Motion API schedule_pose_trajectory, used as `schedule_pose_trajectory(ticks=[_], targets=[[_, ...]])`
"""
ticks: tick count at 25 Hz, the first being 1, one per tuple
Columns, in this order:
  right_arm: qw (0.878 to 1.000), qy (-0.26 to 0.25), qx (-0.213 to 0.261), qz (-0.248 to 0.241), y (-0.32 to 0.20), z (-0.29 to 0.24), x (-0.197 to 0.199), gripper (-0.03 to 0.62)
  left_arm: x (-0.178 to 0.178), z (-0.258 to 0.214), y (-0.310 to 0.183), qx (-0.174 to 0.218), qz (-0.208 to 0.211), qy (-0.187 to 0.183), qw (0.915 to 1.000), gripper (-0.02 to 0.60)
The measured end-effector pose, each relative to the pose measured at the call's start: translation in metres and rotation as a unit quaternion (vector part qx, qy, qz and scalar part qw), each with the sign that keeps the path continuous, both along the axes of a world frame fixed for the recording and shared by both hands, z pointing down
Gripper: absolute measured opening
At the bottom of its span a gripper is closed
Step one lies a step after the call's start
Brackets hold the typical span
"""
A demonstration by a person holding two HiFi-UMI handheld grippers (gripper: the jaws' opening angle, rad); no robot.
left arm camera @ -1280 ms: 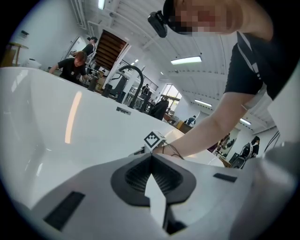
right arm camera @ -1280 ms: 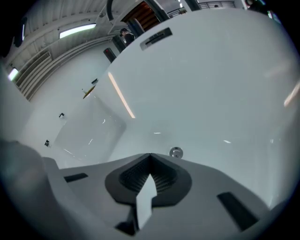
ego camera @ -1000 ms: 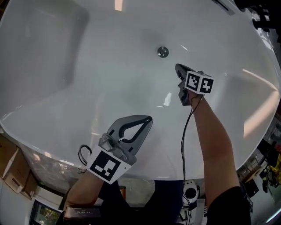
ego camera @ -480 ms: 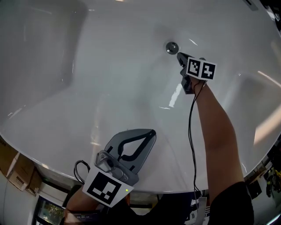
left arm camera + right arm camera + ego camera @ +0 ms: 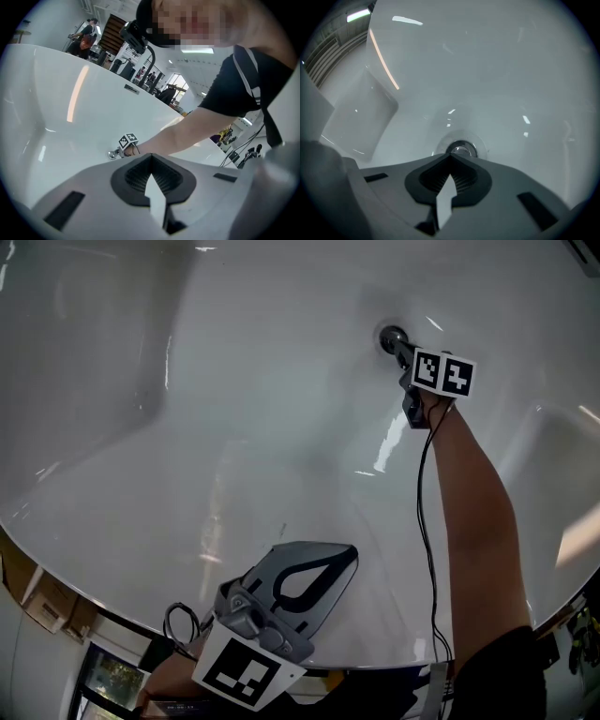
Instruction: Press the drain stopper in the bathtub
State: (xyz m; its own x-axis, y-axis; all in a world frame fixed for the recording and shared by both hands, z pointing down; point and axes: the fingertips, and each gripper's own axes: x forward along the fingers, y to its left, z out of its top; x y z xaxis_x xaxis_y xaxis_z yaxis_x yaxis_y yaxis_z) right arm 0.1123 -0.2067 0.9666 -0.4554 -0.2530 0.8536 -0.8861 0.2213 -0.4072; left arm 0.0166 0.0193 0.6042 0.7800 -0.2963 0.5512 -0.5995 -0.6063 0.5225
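Note:
The round chrome drain stopper (image 5: 390,337) sits in the floor of the white bathtub (image 5: 187,427), seen from close in the right gripper view as the stopper (image 5: 461,150). My right gripper (image 5: 401,347) is shut with nothing in it, and its tip is at the stopper's near edge; contact cannot be told. In its own view the shut jaws of the right gripper (image 5: 450,158) point straight at the stopper. My left gripper (image 5: 347,554) is shut and empty, held near the tub's front rim, far from the drain. The left gripper view shows the stopper (image 5: 112,153) beside the right gripper's marker cube (image 5: 128,139).
The tub's curved walls rise around the drain, with a recessed step (image 5: 361,117) at the left. A black cable (image 5: 424,521) runs down along the right forearm. Cardboard boxes (image 5: 42,601) stand outside the tub at lower left. People and equipment (image 5: 89,35) show beyond the far rim.
The right gripper has moved forward from well short of the drain to the stopper's edge. The left gripper has stayed near the front rim, and the head view has shifted.

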Motion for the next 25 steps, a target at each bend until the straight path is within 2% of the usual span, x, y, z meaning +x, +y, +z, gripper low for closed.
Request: schedule_pose_trajectory(ticks=[4,11,18,21,25], targets=[[1.000,0.003,-0.002,-0.003,-0.009,0.008,-0.004,0.015,0.006,-0.001,-0.006,0.028,-0.013,-0.002,0.9995,0.011],[1.000,0.012,-0.011,-0.008,-0.011,0.020,-0.004,0.015,0.011,0.013,0.001,-0.001,0.002,-0.012,0.9999,0.011],[1.000,0.010,-0.017,-0.022,-0.011,0.027,-0.005,0.015,0.011,0.015,0.002,-0.009,0.003,-0.008,0.9999,0.011],[0.999,0.032,-0.021,-0.037,-0.011,0.027,-0.006,0.015,0.011,0.017,0.003,-0.014,-0.001,-0.005,0.9999,0.011],[0.998,0.044,-0.025,-0.042,-0.009,0.027,-0.006,0.015,0.009,0.022,0.011,-0.037,0.031,-0.015,0.9987,0.011]])
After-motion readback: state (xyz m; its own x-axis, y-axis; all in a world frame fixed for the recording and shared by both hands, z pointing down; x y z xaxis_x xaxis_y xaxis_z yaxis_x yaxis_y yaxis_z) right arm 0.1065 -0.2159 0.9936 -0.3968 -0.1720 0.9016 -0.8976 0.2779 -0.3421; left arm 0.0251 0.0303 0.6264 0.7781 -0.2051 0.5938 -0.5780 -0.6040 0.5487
